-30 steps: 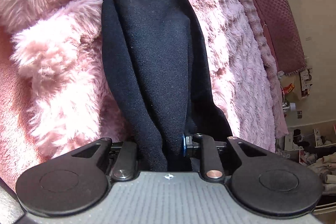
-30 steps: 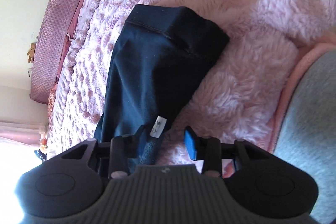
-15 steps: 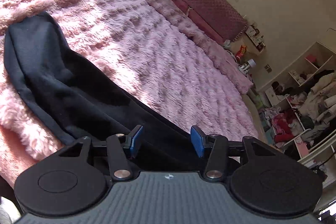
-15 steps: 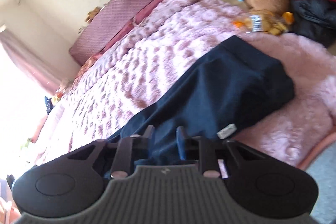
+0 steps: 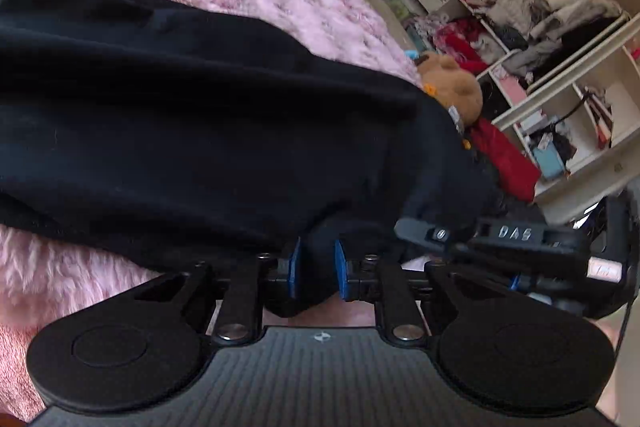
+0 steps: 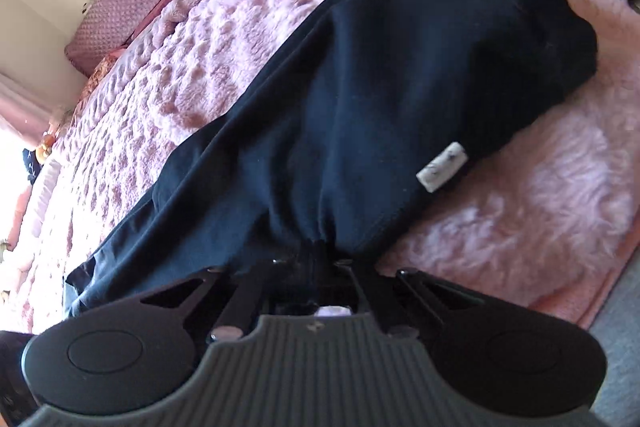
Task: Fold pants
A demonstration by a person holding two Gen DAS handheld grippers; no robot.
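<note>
Soft, limp black pants (image 6: 360, 99) bunch easily on the bed, right tool (image 6: 320, 257) clamping gathered edge, left tool (image 5: 316, 267) closing on another fold.

Blanket (image 6: 192, 75) beyond pants (image 6: 380, 99) — clear

The left gripper (image 5: 317, 270) is angled downward, and its jaws are being closed on a fold of dark cloth caught between the blue pads (image 5: 295, 267). The right gripper (image 6: 318, 259) is likewise tilted downward and is clamped tight on bunched cloth.
</note>
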